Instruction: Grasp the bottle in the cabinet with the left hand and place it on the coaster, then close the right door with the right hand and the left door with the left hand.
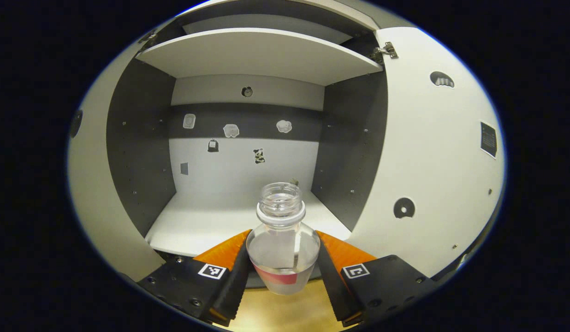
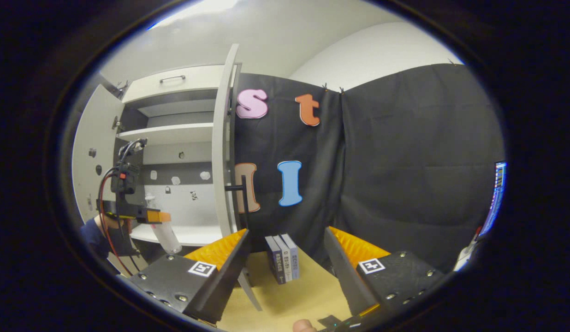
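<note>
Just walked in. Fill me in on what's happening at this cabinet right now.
A person is working with two handheld grippers at a white cabinet whose two doors stand open. The left gripper is shut on a clear, capless plastic bottle with a little liquid in it, held at the front edge of the lower shelf. The right gripper is open and holds nothing, hanging over the wooden tabletop near three upright books.

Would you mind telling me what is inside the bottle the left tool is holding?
The uncapped bottle holds clear liquid partway up its body, with air above. Below the band on its lower part, the tool's fingers cover its sides, so its base cannot be judged.
</note>
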A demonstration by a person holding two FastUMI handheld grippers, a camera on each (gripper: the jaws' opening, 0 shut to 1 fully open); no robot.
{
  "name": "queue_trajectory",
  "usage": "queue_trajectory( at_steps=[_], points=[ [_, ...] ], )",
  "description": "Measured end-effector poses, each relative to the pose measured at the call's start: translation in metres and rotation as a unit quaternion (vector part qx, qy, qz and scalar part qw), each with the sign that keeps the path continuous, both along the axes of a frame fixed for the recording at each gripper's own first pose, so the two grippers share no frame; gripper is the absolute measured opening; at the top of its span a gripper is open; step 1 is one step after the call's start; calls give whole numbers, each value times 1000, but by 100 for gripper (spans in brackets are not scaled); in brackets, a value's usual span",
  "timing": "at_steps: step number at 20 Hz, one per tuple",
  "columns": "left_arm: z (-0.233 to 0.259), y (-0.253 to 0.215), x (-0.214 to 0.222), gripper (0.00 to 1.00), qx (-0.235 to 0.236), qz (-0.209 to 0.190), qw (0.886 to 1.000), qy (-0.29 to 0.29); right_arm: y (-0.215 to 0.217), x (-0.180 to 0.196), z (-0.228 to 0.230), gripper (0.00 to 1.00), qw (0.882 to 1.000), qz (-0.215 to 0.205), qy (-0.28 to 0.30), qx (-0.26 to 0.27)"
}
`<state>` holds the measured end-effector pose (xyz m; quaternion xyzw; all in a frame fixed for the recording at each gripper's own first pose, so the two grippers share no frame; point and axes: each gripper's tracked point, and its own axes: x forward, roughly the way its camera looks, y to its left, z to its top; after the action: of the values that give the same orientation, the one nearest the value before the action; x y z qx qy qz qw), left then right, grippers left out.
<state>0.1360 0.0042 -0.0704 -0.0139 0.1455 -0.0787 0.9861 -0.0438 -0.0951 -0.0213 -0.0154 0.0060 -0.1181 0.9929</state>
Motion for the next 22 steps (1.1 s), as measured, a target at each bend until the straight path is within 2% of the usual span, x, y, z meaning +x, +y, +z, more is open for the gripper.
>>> queue_trajectory(
  at_steps=[5,11,14,15,17,18,19,20,21,22],
  points=[
    [-41,11,-44,77,-31,1,999,24,11,9,1,94,999,38,-3,1],
    [-124,43,-86,77,-37,35,994,94,23,17,-2,94,998,70,0,1],
    [-170,60,-107,78,-26,63,990,126,24,20,-4,96,997,74,1,-2],
    [-185,65,-113,77,-24,69,988,137,24,21,-4,94,997,74,1,-2],
    [-211,66,-124,77,-25,71,985,155,24,22,-6,94,997,76,3,-1],
    [-223,66,-128,77,-27,68,984,163,25,23,-6,97,997,76,4,-1],
    [-234,66,-132,77,-25,67,982,172,25,24,-6,94,997,76,5,-1],
    [-245,66,-136,78,-22,66,981,180,25,26,-6,97,997,76,5,-1],
    [-253,67,-138,78,-18,68,980,184,25,26,-7,94,997,77,5,-2],
    [-262,69,-141,78,-15,72,979,191,26,26,-8,96,997,78,5,-2]
  ],
)
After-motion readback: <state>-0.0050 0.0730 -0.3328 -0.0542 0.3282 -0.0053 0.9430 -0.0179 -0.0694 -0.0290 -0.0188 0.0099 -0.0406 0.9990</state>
